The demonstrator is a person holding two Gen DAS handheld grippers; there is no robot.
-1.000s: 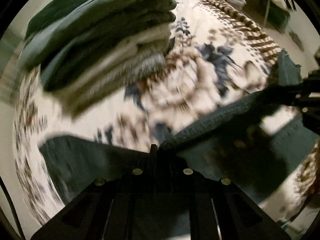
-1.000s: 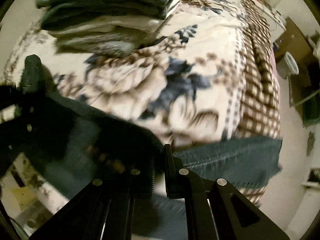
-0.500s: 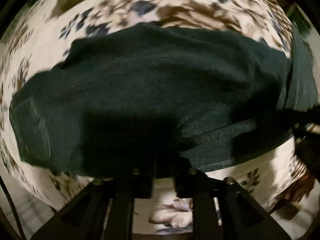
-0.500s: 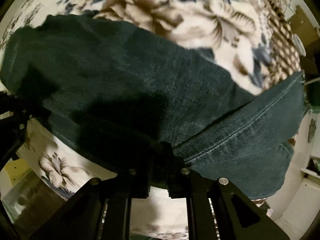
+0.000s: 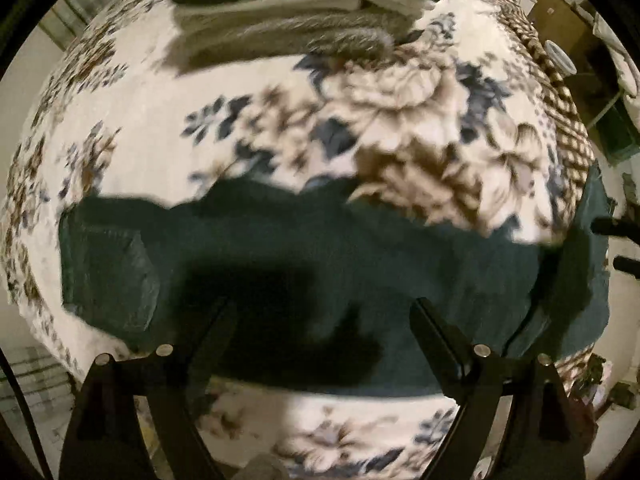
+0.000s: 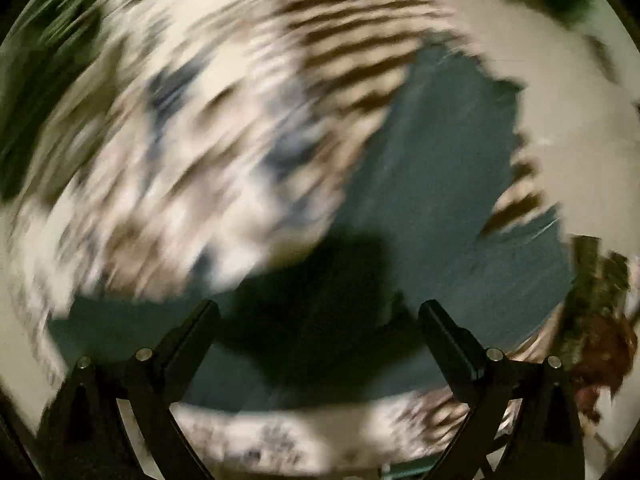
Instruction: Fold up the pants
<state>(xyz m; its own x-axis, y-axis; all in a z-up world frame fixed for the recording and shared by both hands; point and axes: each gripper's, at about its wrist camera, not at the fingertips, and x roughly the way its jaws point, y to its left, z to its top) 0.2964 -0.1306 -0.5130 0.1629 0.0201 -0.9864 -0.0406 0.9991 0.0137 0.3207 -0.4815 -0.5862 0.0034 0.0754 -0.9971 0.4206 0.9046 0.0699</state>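
- In the left wrist view, a back pocket (image 5: 110,276) shows at the far left end of the dark denim pants (image 5: 360,264), which lie flat in a wide band across the near part of the floral blanket (image 5: 280,120).
- The left gripper (image 5: 322,308) hangs over the middle of the pants with its two black fingers (image 5: 208,332) spread wide apart, nothing between them; its shadow falls dark on the denim just below.
- Farther back, at the top of this view, a stack of folded clothes (image 5: 288,12) sits on the blanket, well apart from the pants.
- At the right edge of the same view, the pants run on toward the blanket's checked border (image 5: 560,100), and a black bit of the other tool shows there, too small to read.
- The right wrist view is heavily smeared by motion. The right gripper (image 6: 318,308) has its fingers (image 6: 444,336) wide apart and empty, above the pants (image 6: 440,184).
- The denim stretches from the lower left up to the upper right, over the blanket (image 6: 180,140), with a dark shadow between the fingers.
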